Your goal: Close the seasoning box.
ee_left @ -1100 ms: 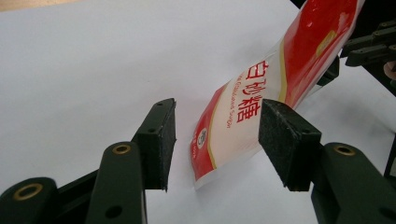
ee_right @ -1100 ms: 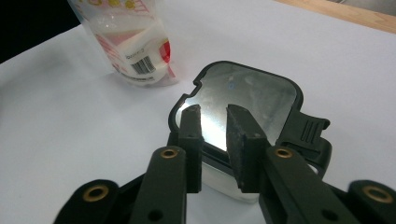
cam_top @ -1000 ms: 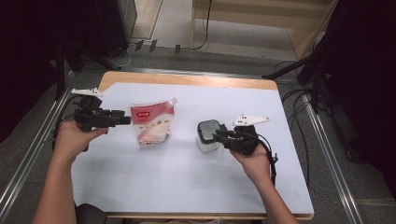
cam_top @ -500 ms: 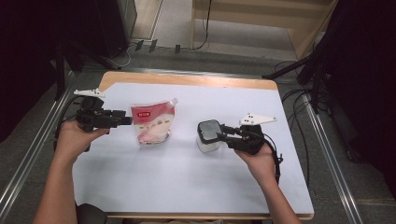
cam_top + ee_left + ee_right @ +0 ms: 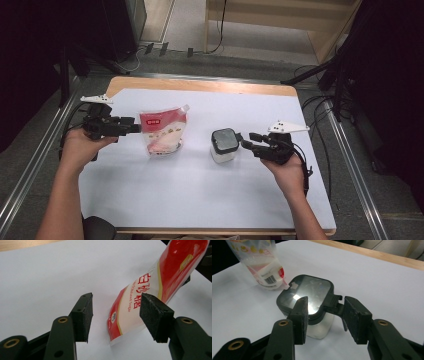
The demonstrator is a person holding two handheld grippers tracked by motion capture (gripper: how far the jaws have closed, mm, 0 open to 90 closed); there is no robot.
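A: High view first; the bag (image 5: 163, 131) stands left of centre on the counter (image 5: 200, 200), the jar (image 5: 224, 145) right of centre; the left tool (image 5: 134, 128) sits just at the bag's left edge, the right tool (image 5: 246, 141) just beside the jar's right side. What worries you?

B: The bag is soft and leaning; a push from the left before the jaws close could tip it toward the jar.

A: Left gripper view; the left tool (image 5: 116, 315) is released, jaws wide, and the bag (image 5: 150, 290) has only its bottom corner between them, nearer the right pad.

B: So a bite there would catch just the sealed corner; the film could slide out, or the bag could swing and sag when lifted.

A: Right gripper view; the right tool (image 5: 325, 320) is released too, jaws on either side of the lid's latch (image 5: 332, 305); the jar (image 5: 308, 305) stands near, the bag (image 5: 262, 262) far left.

B: Closing on the tab alone, I judge, might pop the lid or drag the jar; it is light and may skid on the smooth counter.
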